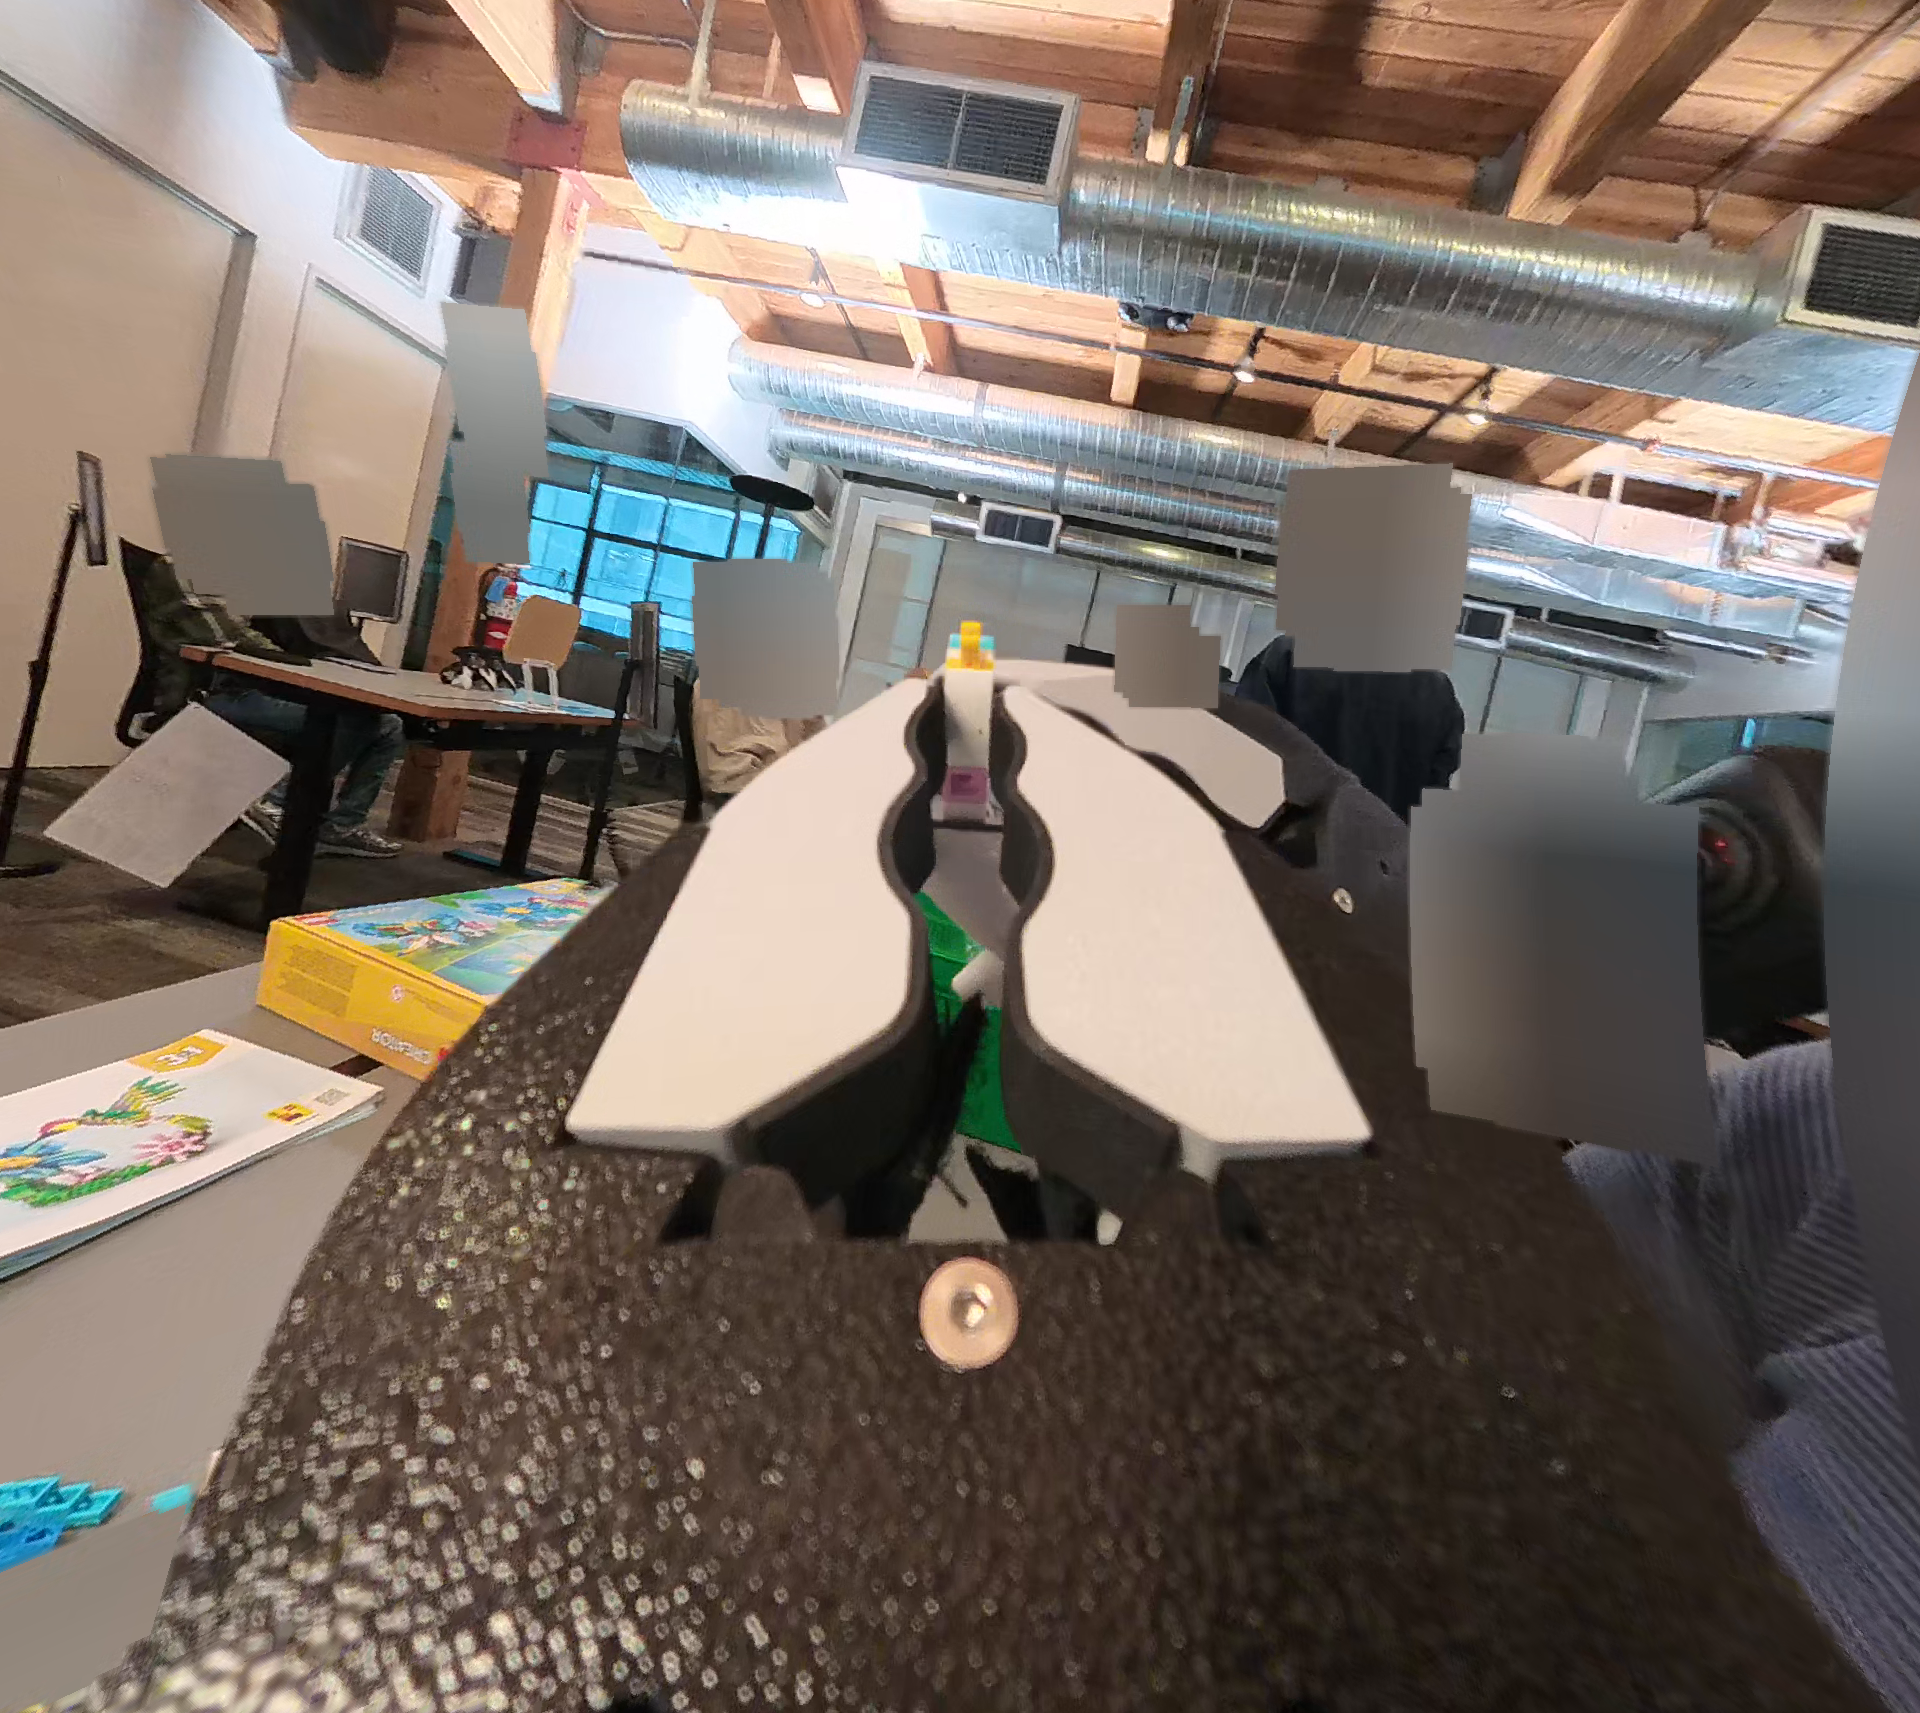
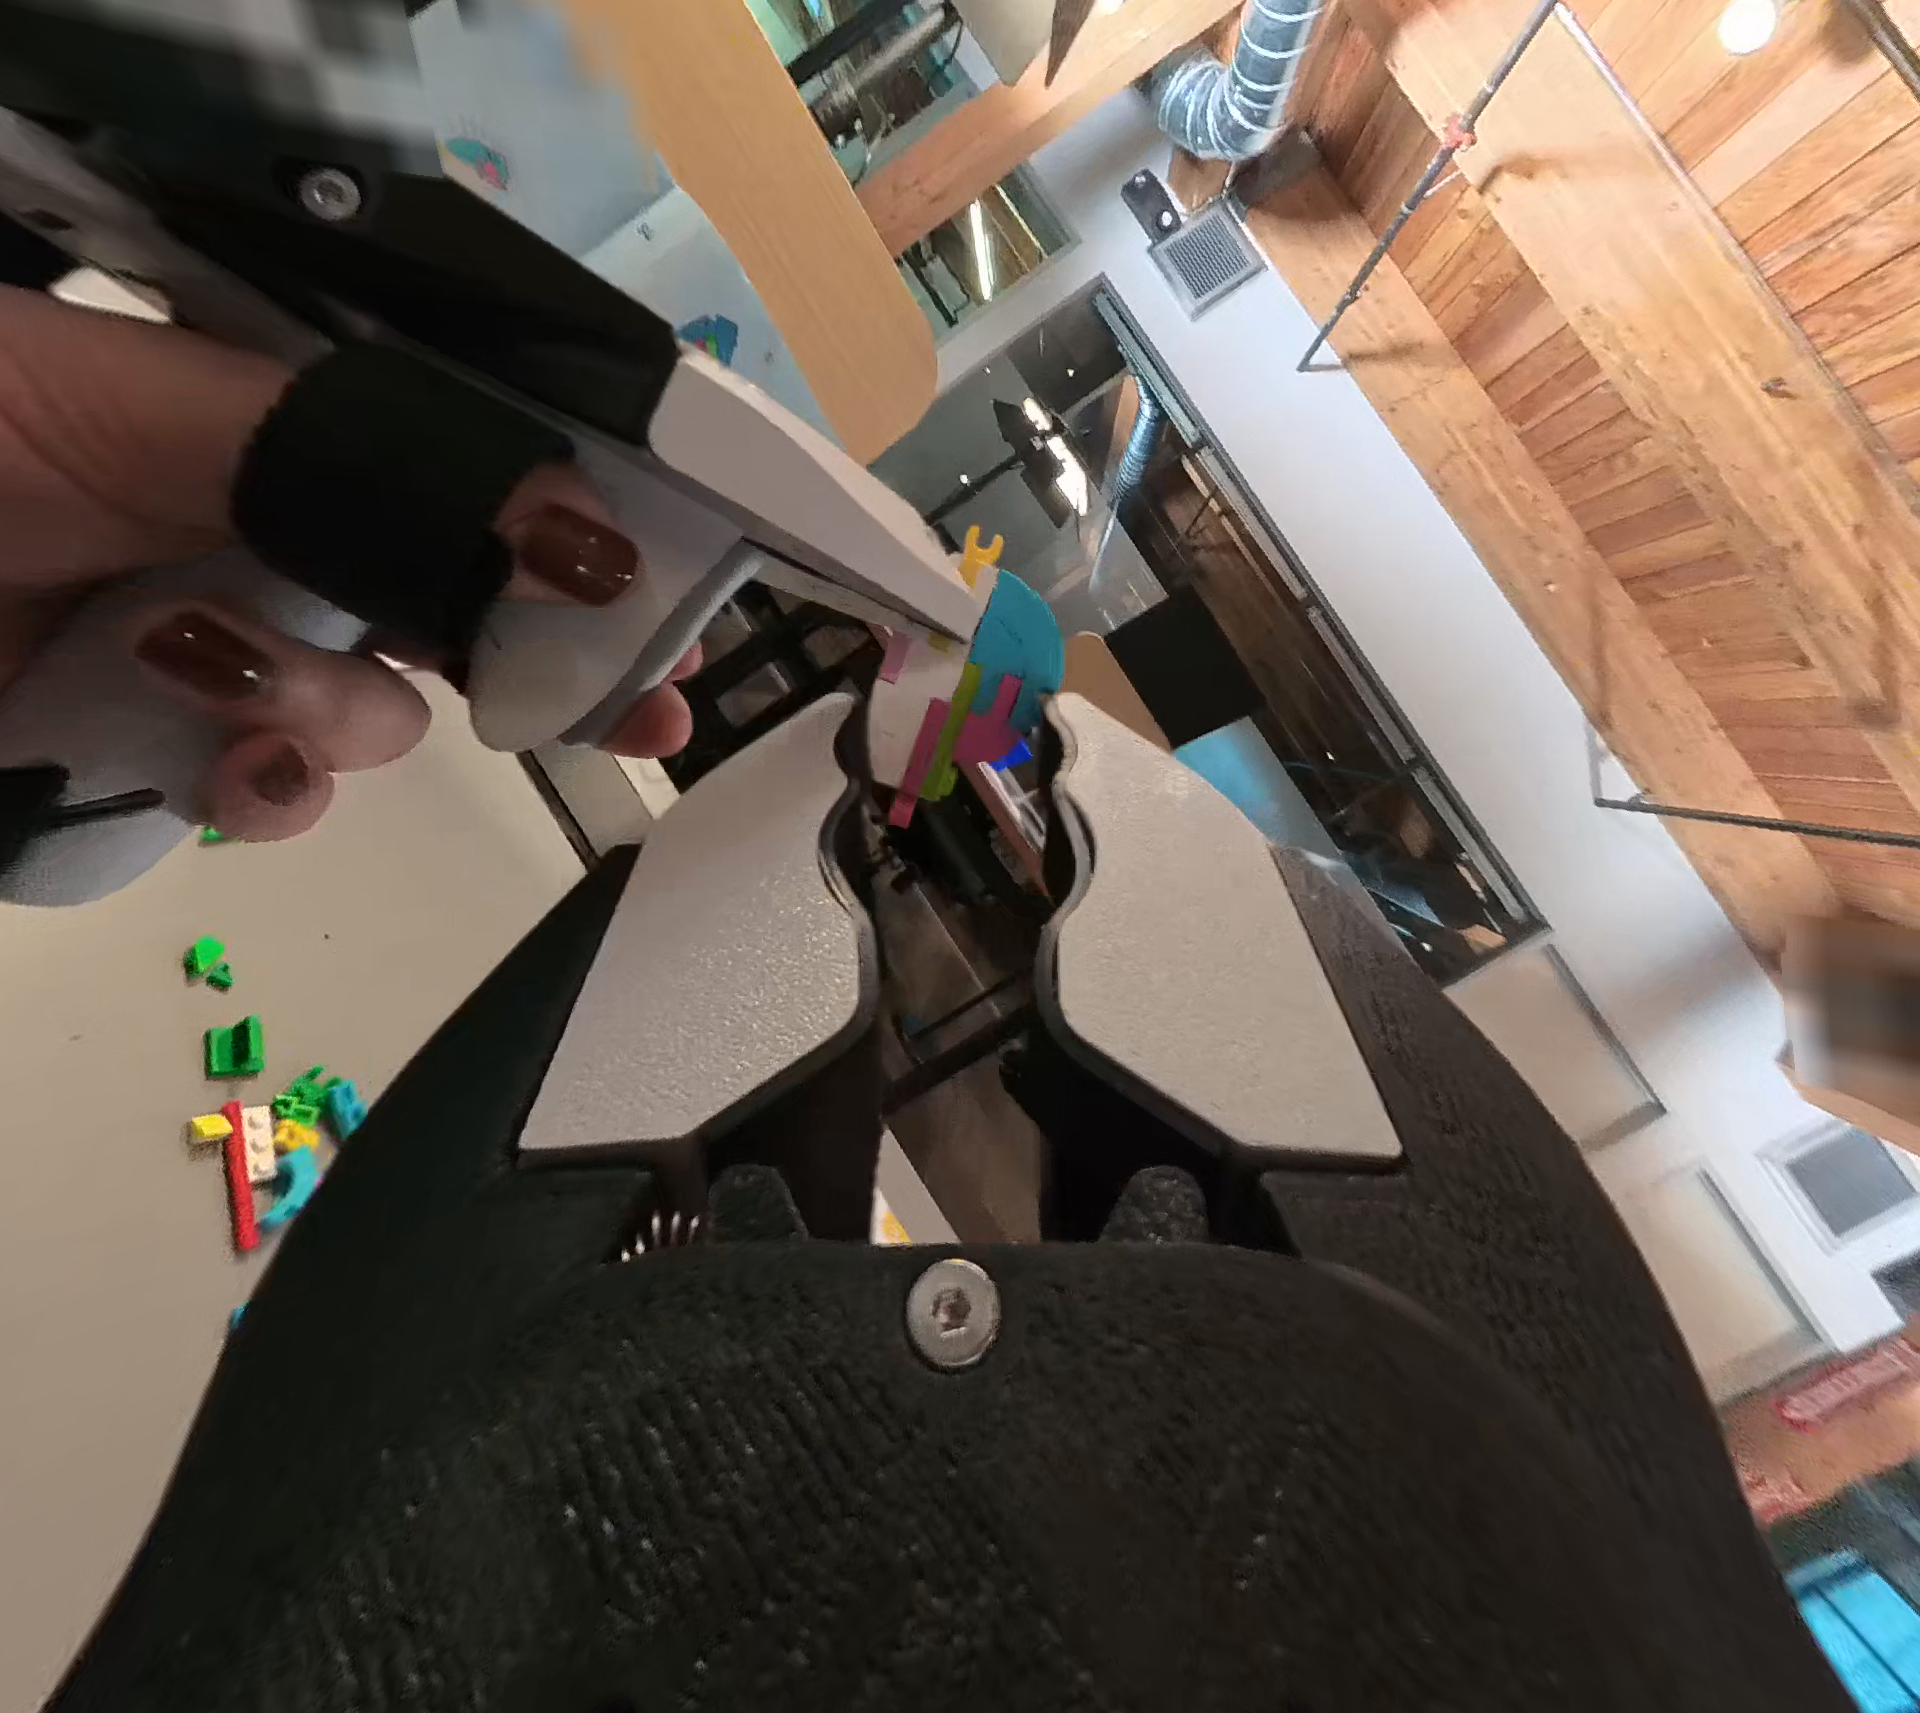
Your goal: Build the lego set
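Note:
A small lego assembly (image 2: 966, 707) of white, pink, lime, teal and yellow pieces is held up in the air between both grippers. My left gripper (image 1: 968, 687) is shut on it, and a white and pink part with a yellow top (image 1: 971, 645) shows between its tips. In the right wrist view the left gripper (image 2: 961, 614) comes in from the left, held by a hand (image 2: 208, 624), pinching the assembly's top. My right gripper (image 2: 951, 713) is narrowed around the assembly's lower part, with both tips against its sides.
On the grey table (image 1: 104, 1331) lie a yellow lego box (image 1: 416, 957), an instruction booklet (image 1: 156, 1133) and blue bricks (image 1: 52, 1523). Loose green, red and yellow bricks (image 2: 260, 1133) lie on the table in the right wrist view. People sit at desks behind.

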